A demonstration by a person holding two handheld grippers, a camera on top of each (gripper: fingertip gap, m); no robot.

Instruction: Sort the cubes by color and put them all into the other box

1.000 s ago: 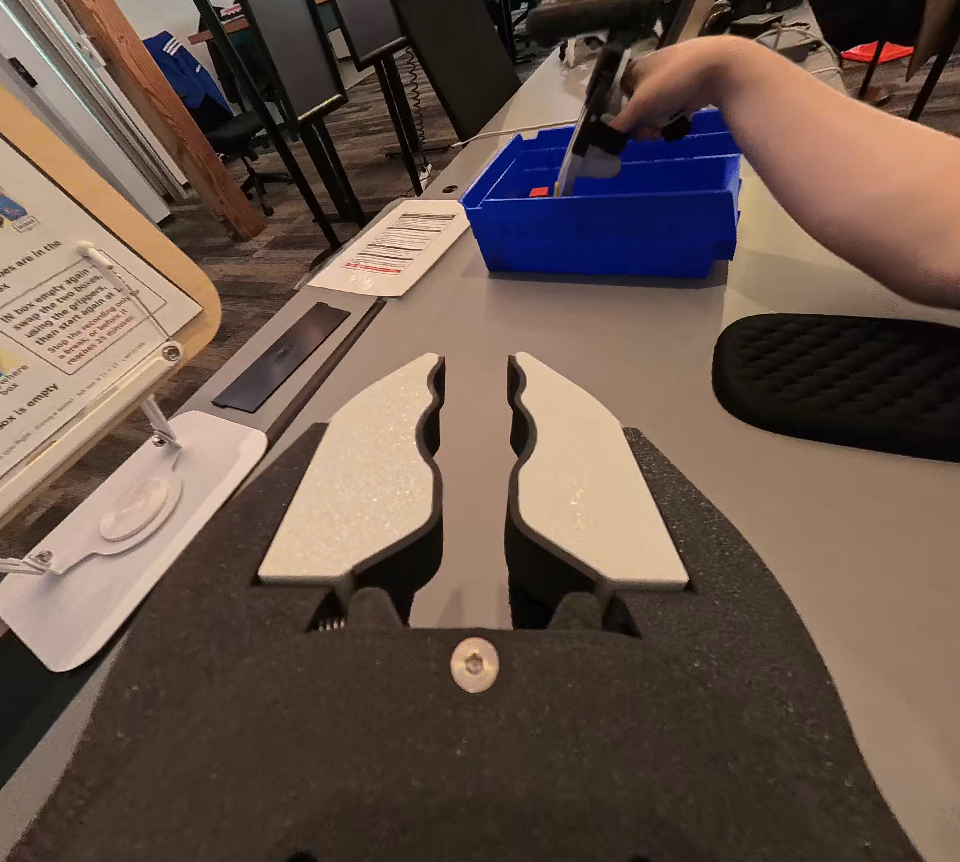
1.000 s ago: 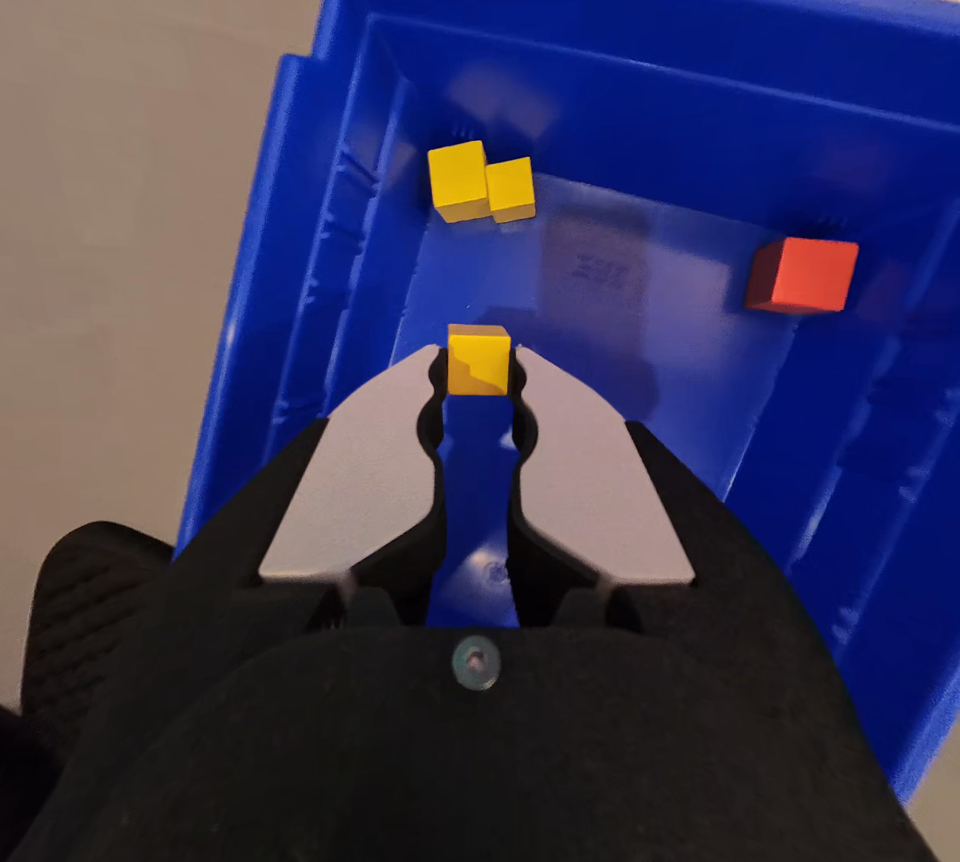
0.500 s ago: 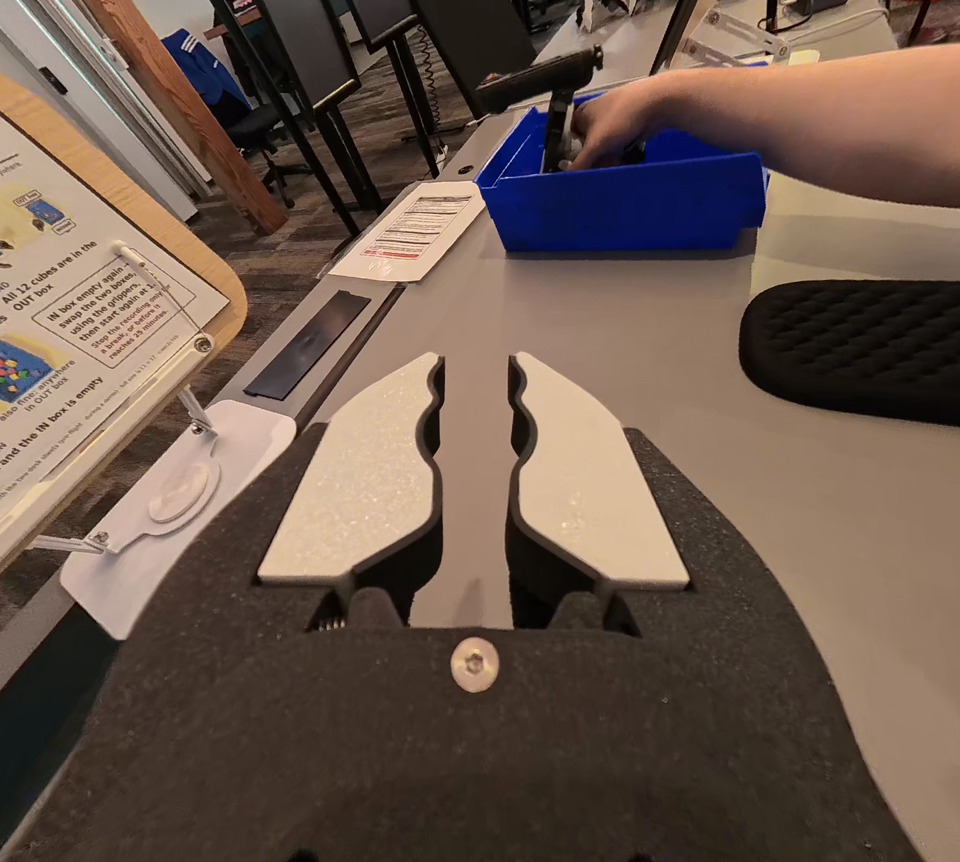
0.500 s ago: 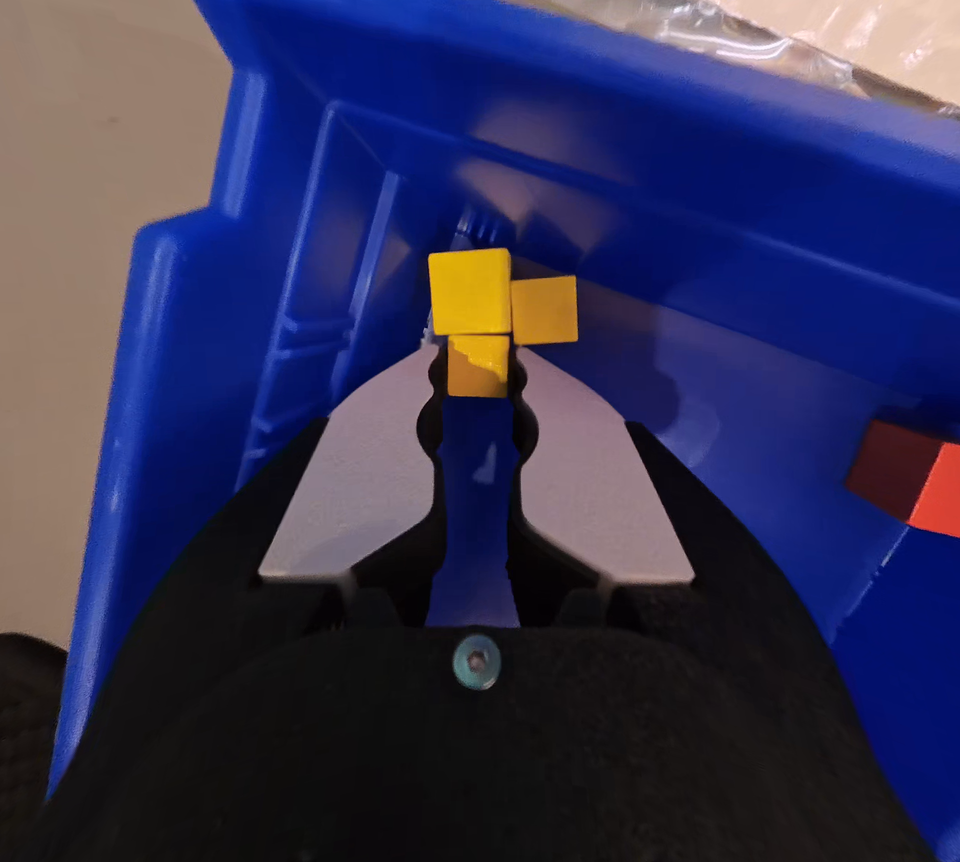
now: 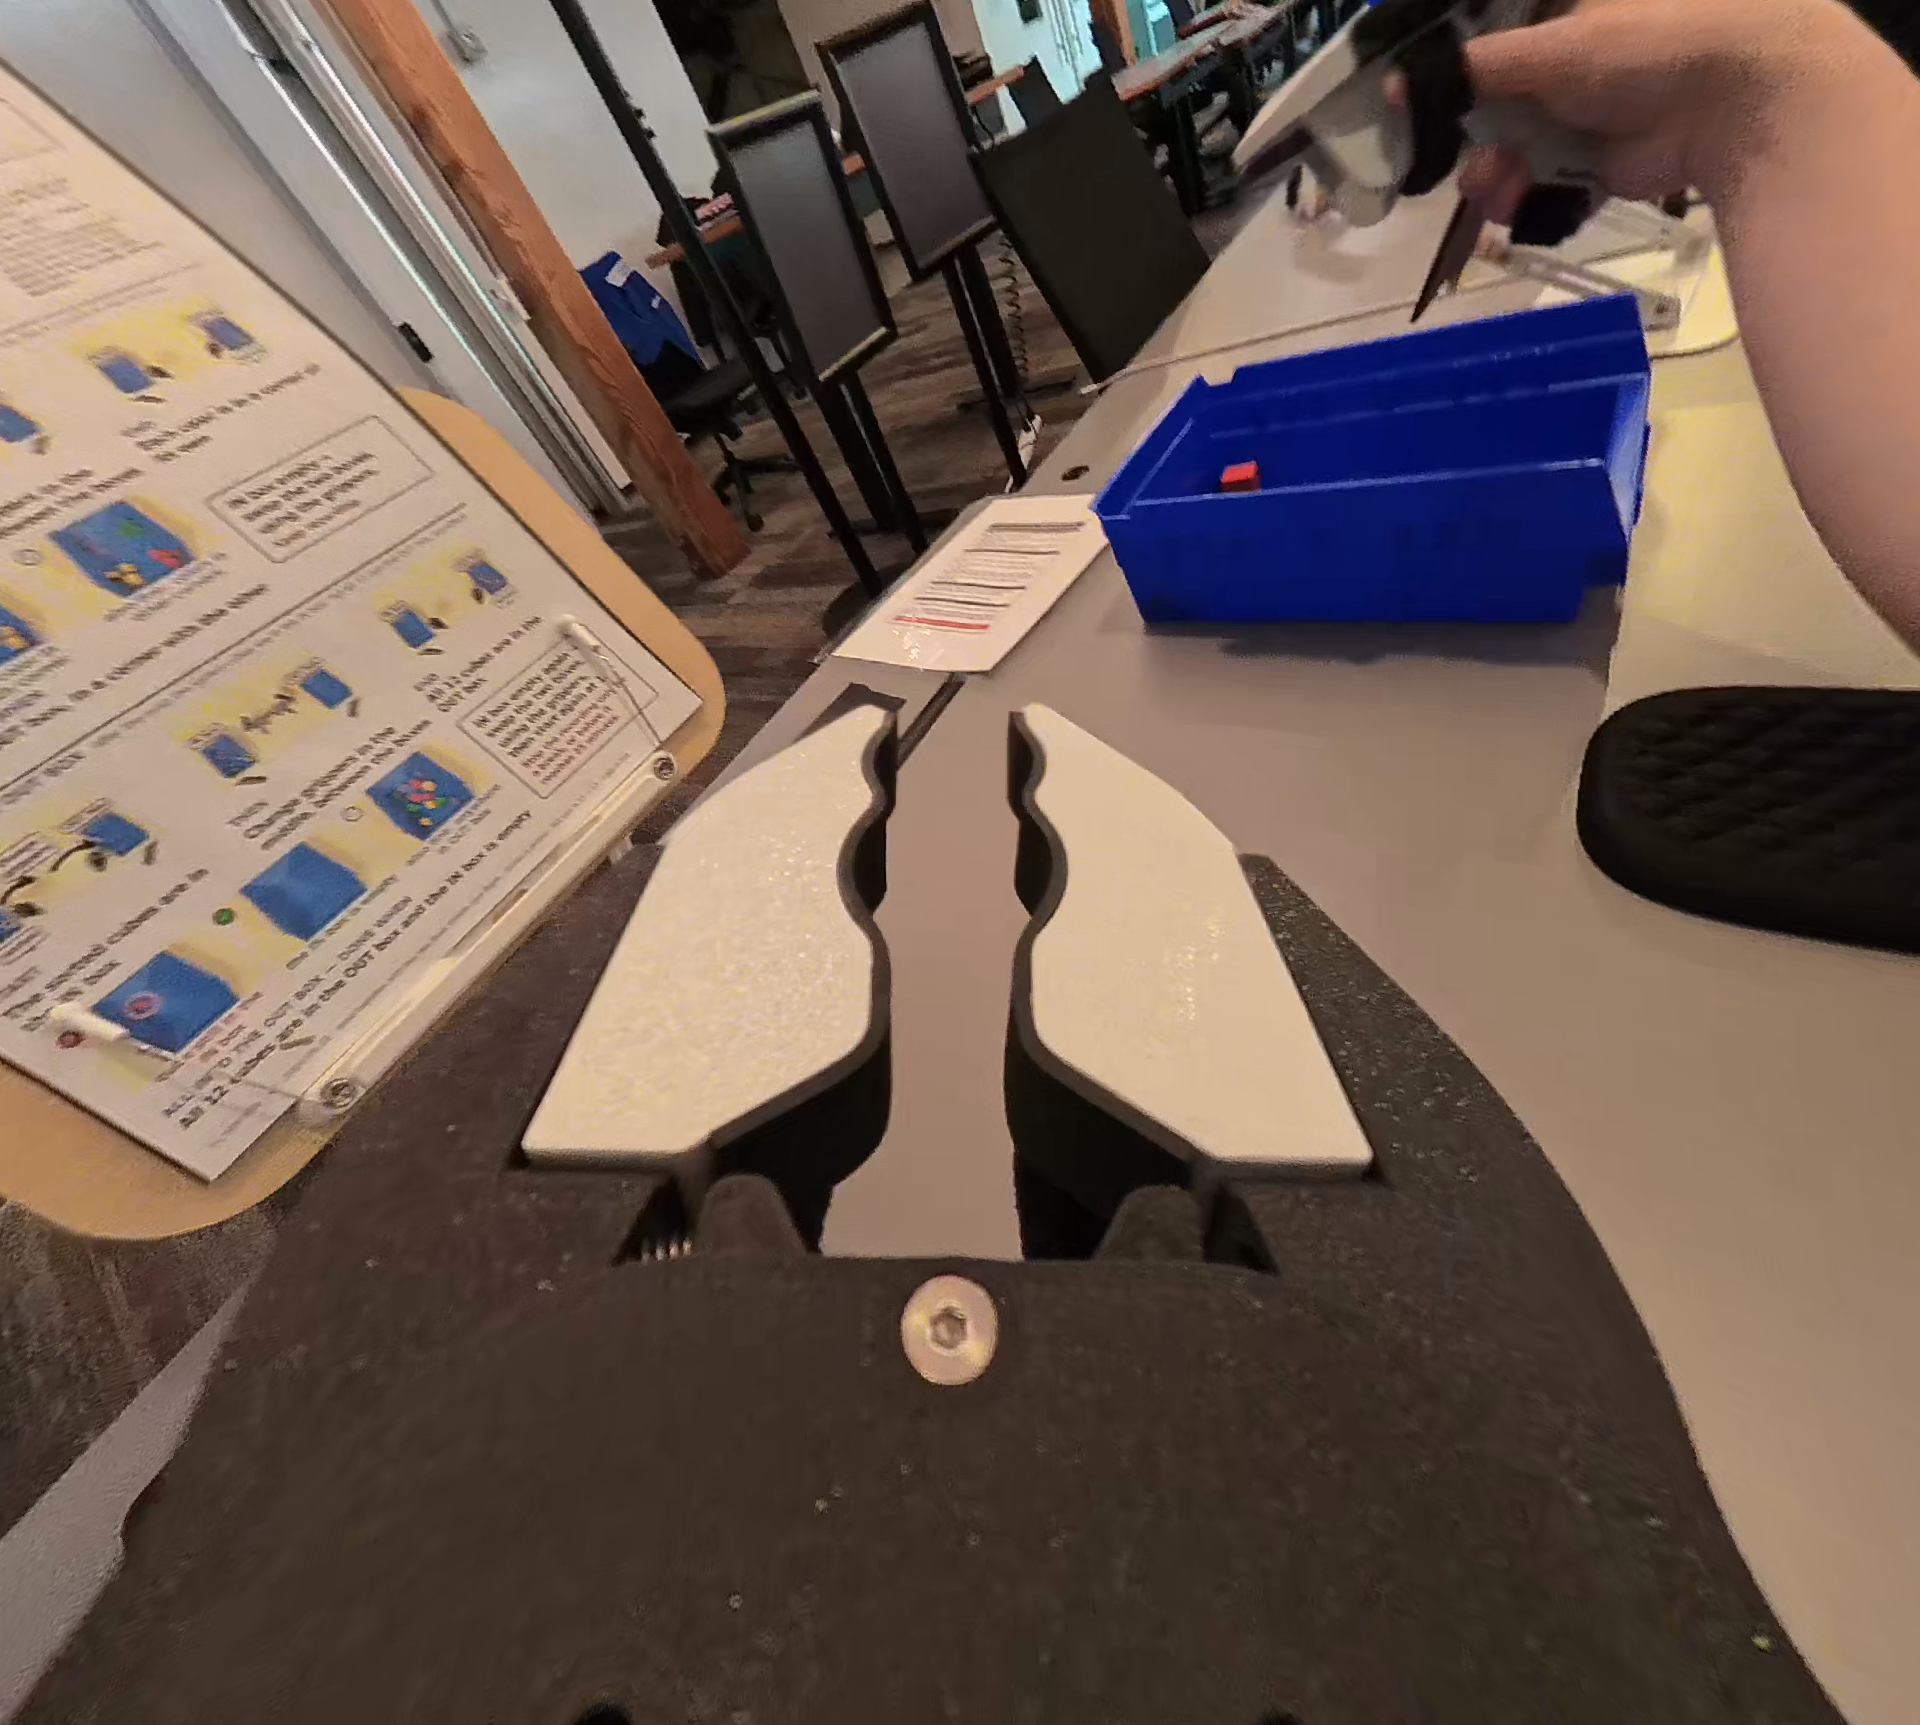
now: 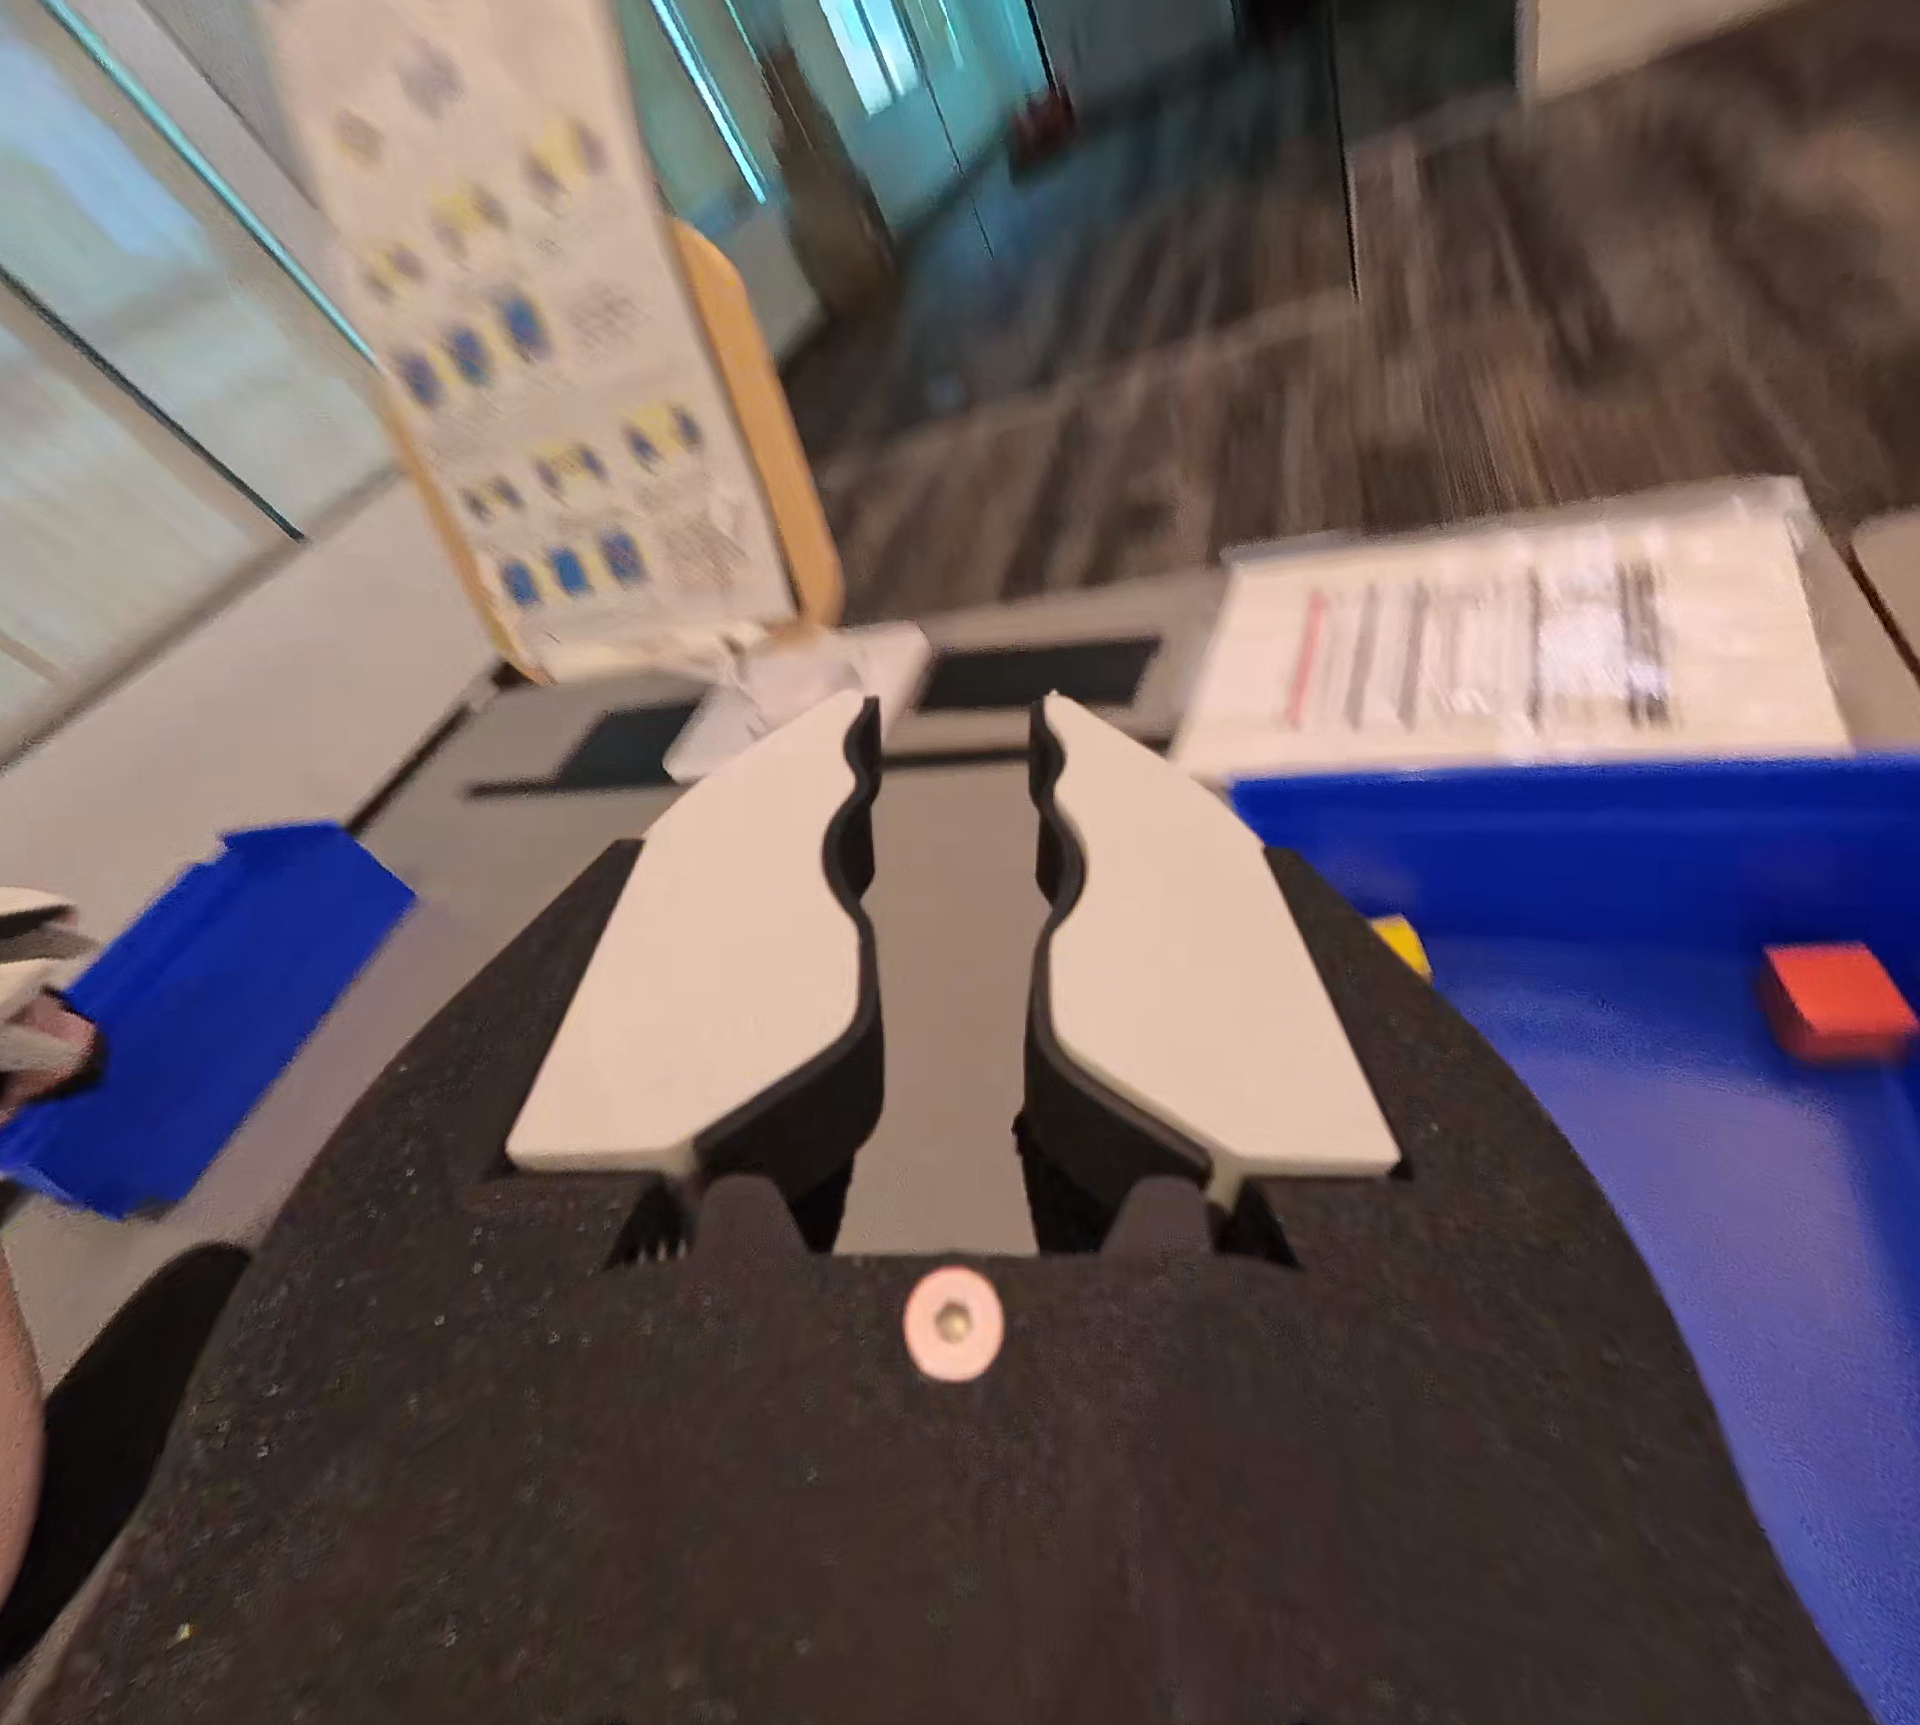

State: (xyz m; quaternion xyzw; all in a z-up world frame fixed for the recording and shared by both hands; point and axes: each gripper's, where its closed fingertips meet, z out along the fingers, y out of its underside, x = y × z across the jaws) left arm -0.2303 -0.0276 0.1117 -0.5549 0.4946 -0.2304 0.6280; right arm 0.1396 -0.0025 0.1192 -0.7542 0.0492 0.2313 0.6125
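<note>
My left gripper is open and empty, low over the grey table. A blue box stands ahead of it with a red cube inside. My right gripper is open and empty, lifted above the near left rim of that blue box. In the right wrist view the red cube lies on the box floor, and a yellow cube's edge peeks out beside my right finger. A second blue box sits at the left. The left wrist view shows the right gripper in a hand above the box.
A picture instruction board stands at the table's left edge. A laminated sheet lies beside the box. A black padded mat lies at the right. Chairs and stands fill the floor beyond the table.
My right gripper carried a yellow cube to the two yellow cubes in the box corner, let it go, and has risen out of the box. My left gripper shifted only slightly.
</note>
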